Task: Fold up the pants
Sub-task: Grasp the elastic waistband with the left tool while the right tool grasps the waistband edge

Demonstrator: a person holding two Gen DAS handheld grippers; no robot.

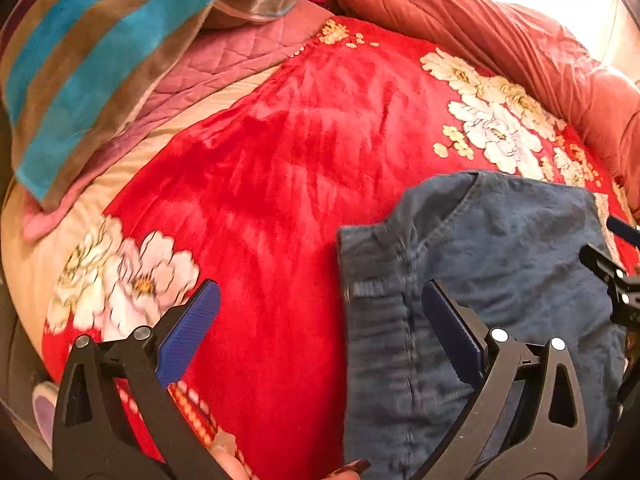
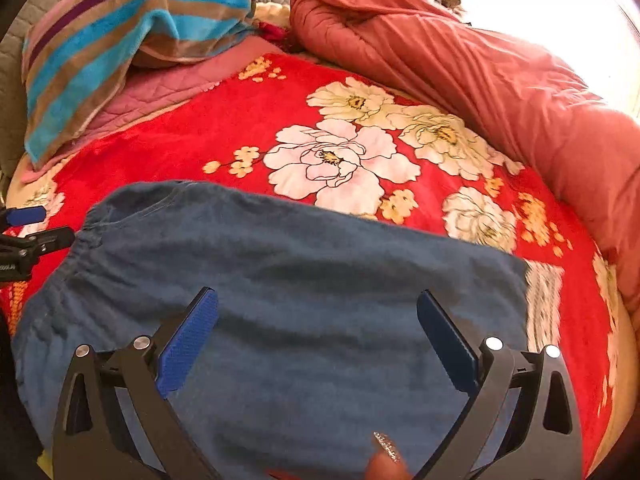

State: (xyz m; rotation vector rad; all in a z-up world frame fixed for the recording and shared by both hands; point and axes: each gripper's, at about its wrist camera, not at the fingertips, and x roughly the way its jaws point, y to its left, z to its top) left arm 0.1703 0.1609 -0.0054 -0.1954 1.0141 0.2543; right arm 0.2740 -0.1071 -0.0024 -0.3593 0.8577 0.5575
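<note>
Blue denim pants (image 1: pixel 480 264) lie folded on a red floral blanket (image 1: pixel 280 168), elastic waistband toward the left. In the left wrist view my left gripper (image 1: pixel 320 300) is open and empty, hovering over the waistband edge, its right pad above the denim and its left pad above the blanket. In the right wrist view the pants (image 2: pixel 300 260) fill the lower half, and my right gripper (image 2: pixel 318 304) is open and empty just above the denim. The left gripper shows at the left edge of the right wrist view (image 2: pixel 24 232); the right gripper shows at the right edge of the left wrist view (image 1: pixel 616 268).
A striped blue-and-brown towel (image 2: pixel 120 24) lies over a pink quilted pillow (image 2: pixel 168 84) at the back left. A rolled salmon-red quilt (image 2: pixel 460 56) runs along the back and right. Bright window light is at the top right.
</note>
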